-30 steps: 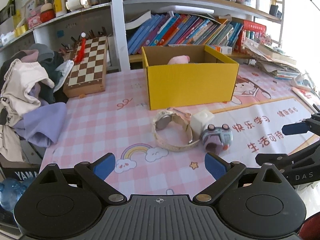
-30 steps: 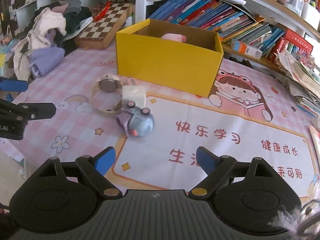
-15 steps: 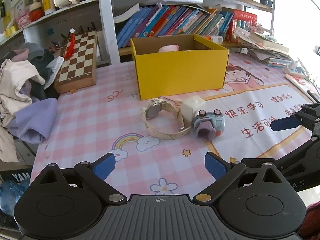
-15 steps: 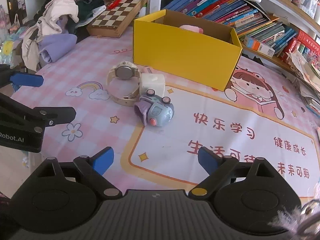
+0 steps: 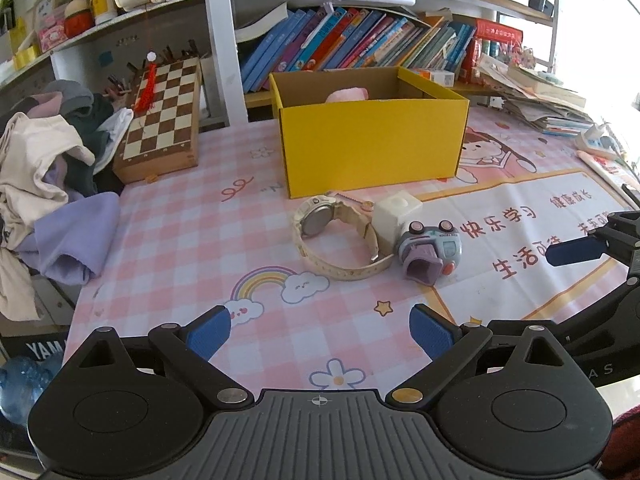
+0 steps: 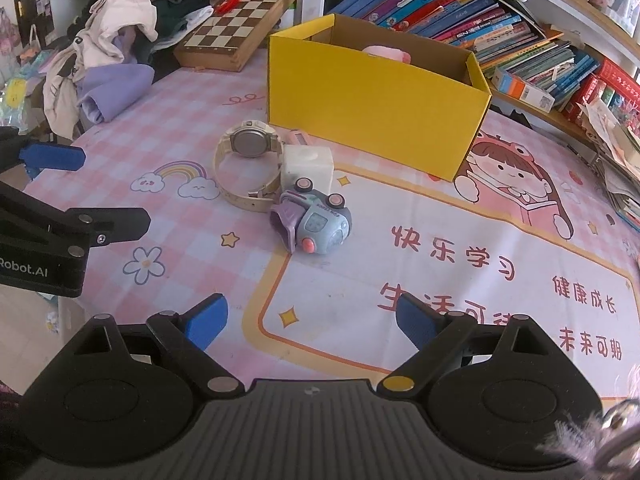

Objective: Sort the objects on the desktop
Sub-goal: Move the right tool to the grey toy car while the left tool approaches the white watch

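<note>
Along the left table edge, heaped clothes (image 5: 48,184) and a chessboard (image 5: 164,116) behind them; bare pink checked tablecloth (image 5: 180,240) between that heap and the small items, free of clutter down to the near edge. Mid-table, a cream watch (image 5: 336,236) lying on its side, strap looped, face turned toward the left, long axis running left-right. Touching its right end, a white cube (image 5: 396,216), and just beside that a grey-blue toy car (image 6: 316,224) with pink wheels, purple end toward the near left. Behind these, close, a yellow box (image 5: 372,152), open-topped, something pink inside. Farther right, open printed mat up to stacked papers (image 5: 540,100). Left gripper (image 5: 320,330) and right gripper (image 6: 310,322) both spread wide, empty, hovering short of the items.
</note>
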